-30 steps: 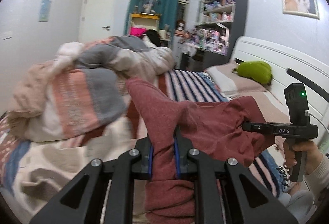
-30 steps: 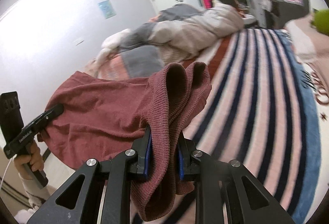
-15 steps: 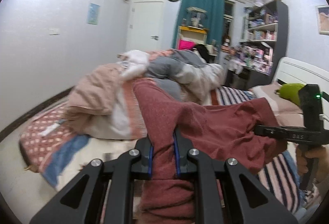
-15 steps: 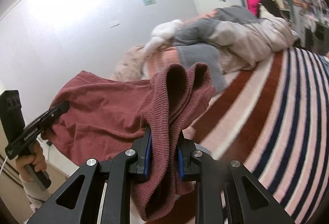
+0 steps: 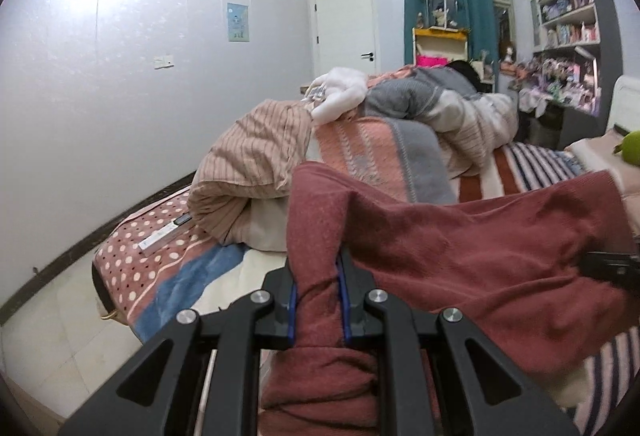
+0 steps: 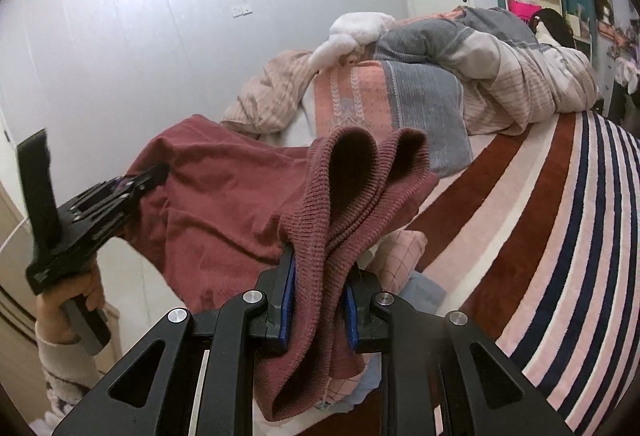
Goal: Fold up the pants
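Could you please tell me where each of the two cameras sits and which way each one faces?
Left wrist: on the left gripper, facing the door; its fingers clamp the red pants.
Right wrist: on the right gripper, facing along the striped bedspread; the left hand shows.
Shared: pants, door, piled bedding.

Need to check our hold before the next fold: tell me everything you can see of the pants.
The pants are dusty red, soft knit fabric, bunched and creased. They hang in the air, stretched between both grippers above the bed. The left gripper is shut on one gathered end; the right gripper is shut on a ribbed band, which loops up above its fingers. The lower edge droops.
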